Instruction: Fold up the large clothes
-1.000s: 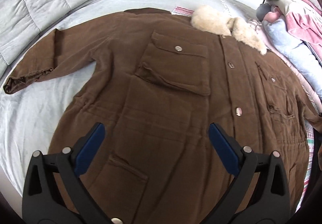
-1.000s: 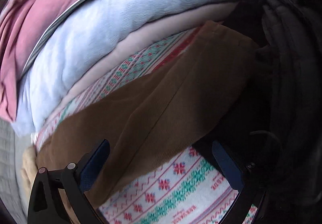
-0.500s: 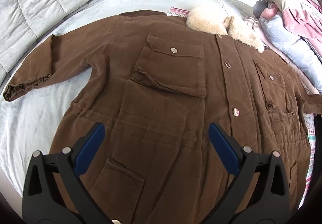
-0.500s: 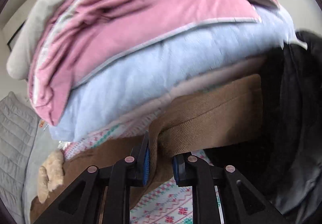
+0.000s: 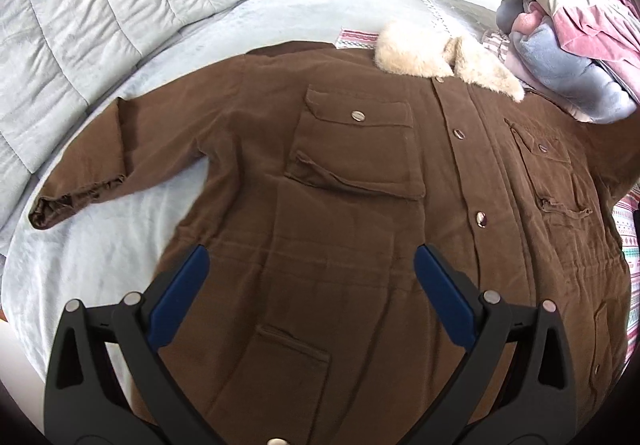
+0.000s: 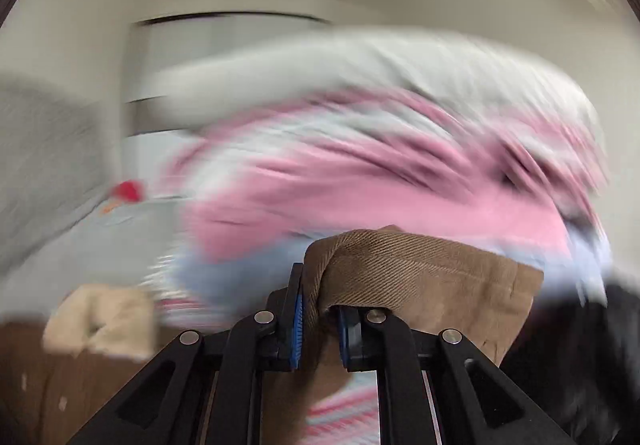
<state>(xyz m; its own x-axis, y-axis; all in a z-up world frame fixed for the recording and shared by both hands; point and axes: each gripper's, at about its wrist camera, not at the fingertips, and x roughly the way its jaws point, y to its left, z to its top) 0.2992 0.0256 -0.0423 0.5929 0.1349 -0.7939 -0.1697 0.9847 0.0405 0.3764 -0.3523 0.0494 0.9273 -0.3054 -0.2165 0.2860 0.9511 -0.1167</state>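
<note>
A large brown coat [image 5: 340, 205] with a cream fur collar [image 5: 440, 57] lies spread front-up on the bed, buttoned, with one sleeve [image 5: 88, 173] stretched out to the left. My left gripper [image 5: 312, 253] hangs open above the coat's lower front, with nothing between its blue pads. In the blurred right wrist view, the jaws of my right gripper [image 6: 320, 305] are closing and pinch the coat's other sleeve cuff [image 6: 420, 269], which is lifted and folds over the fingertips. The fur collar [image 6: 100, 317] shows low at the left there.
A pile of pink, blue and grey folded clothes [image 5: 568, 57] sits at the coat's right shoulder, seen blurred [image 6: 360, 173] behind the cuff. A grey quilted cushion [image 5: 100, 5] borders the pale bed sheet [image 5: 80, 245]. A patterned blanket [image 5: 628, 229] and a black garment [image 6: 580, 345] lie to the right.
My right gripper went from wide open around the sleeve cuff to pinching it, then lifted it and swung upward. The left gripper stayed open over the coat, barely shifting.
</note>
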